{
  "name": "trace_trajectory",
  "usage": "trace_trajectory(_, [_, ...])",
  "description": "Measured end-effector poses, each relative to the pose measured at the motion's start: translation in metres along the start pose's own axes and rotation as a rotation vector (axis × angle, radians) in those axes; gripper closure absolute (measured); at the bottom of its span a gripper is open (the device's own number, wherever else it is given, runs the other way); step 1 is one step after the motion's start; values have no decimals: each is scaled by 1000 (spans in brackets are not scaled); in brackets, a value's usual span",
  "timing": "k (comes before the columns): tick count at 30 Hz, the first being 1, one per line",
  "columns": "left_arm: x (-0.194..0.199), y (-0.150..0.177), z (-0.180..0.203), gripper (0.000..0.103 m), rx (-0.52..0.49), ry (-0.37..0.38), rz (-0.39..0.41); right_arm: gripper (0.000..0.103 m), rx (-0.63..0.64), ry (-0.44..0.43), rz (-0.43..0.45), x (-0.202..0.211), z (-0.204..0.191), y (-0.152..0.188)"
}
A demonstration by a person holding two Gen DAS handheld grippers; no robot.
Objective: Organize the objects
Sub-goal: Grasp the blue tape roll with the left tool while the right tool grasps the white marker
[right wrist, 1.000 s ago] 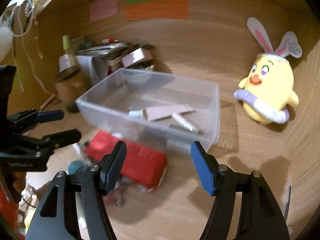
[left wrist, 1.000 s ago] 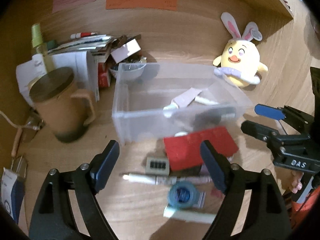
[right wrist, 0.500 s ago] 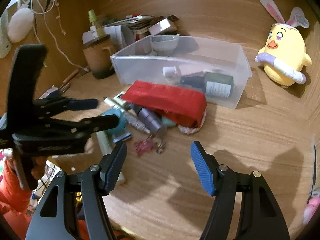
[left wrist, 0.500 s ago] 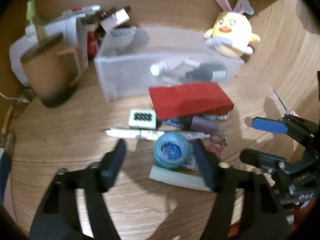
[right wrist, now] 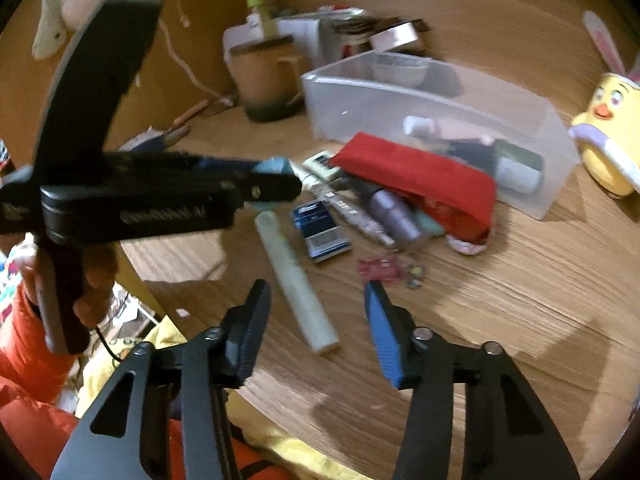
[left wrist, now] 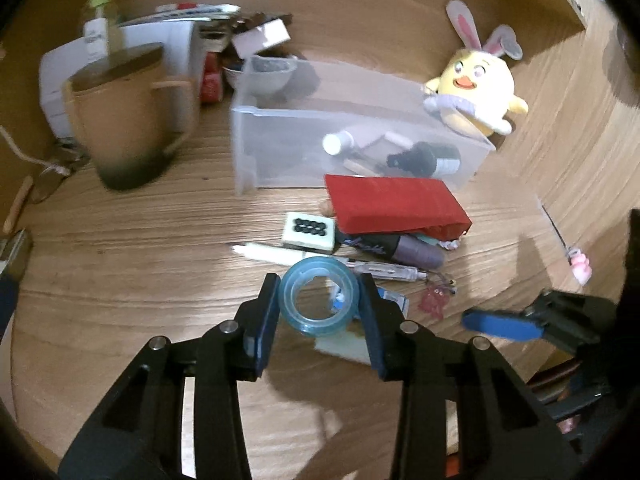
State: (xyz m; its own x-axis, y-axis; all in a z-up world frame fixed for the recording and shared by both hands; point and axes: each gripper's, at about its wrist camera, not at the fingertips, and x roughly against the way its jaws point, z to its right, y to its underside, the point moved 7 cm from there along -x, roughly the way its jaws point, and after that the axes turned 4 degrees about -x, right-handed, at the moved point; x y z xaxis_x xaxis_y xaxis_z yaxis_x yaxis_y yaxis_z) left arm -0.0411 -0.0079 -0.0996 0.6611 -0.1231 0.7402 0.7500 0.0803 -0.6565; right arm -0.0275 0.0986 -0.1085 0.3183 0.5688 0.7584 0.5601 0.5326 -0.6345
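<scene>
Two blue pads of our left gripper (left wrist: 319,309) press the sides of the blue tape roll (left wrist: 319,297), which sits squarely between them at our 12 o'clock, over the wooden desk (left wrist: 120,256); the clear bin (left wrist: 256,148) lies beyond, toward 12 o'clock. Our right gripper (right wrist: 316,320) hangs wide apart and empty, with the pale tube (right wrist: 296,280) lying between its fingers

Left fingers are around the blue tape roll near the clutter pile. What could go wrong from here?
1. The left gripper spans the tape roll across its round sides, so it might slip or rotate out on lifting.
2. The white pen and blue packet lie right beside the roll and may get dragged.
3. The clear bin sits behind the red pouch; a low carry might clip it.
</scene>
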Motion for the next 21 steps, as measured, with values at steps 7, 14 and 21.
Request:
trace_trajectory(7, [17,6,-11,65,29,-2,24,81,34,-11,-31,-18,-7,-2])
trace_trajectory(14, [24,6,-7,65,8,-12,46,89,24,-40,-22,-17,-10,-2])
trace_trajectory(21, [40,-5,-3,65,7,2,94,89,12,-58,28,2,-11,-11])
